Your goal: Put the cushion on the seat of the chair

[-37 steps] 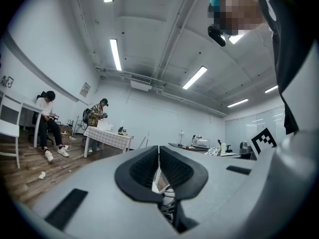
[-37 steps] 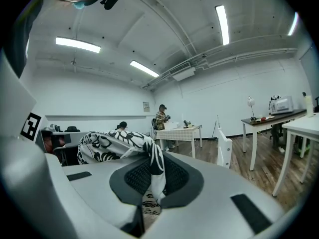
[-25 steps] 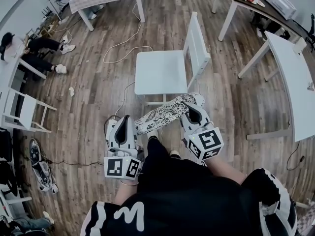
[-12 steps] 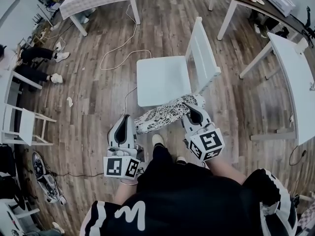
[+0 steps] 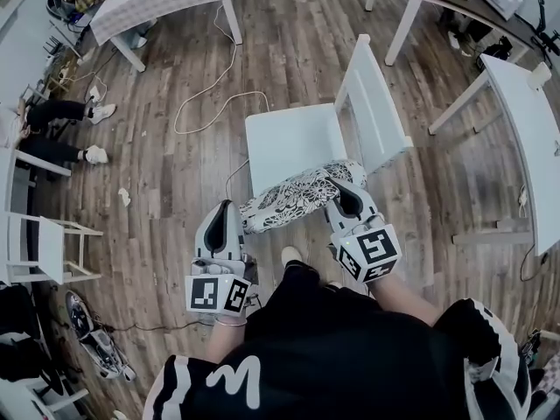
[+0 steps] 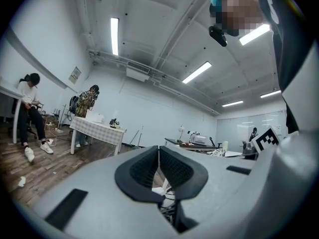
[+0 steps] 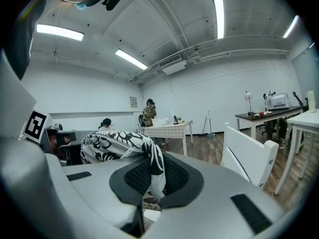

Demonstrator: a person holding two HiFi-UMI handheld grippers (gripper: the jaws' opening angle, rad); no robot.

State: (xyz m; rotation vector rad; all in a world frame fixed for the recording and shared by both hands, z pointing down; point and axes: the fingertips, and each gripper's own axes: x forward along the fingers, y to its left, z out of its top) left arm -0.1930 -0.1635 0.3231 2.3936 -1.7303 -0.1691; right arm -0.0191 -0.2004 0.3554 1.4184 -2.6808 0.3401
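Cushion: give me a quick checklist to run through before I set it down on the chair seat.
1. Right gripper grips the cushion: ok, cloth is pinched between its jaws.
2. Left gripper grips the cushion: cannot tell; its jaws are together, but no cloth shows clearly between them.
3. Chair seat bare: ok.
4. Cushion over the seat's middle: not ok, it hangs at the near edge.
5. Backrest out of the way: ok, it stands at the seat's right.

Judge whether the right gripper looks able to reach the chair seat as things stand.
Probably yes: the right gripper, shut on the cushion, hovers at the near edge of the bare seat; nothing stands between.
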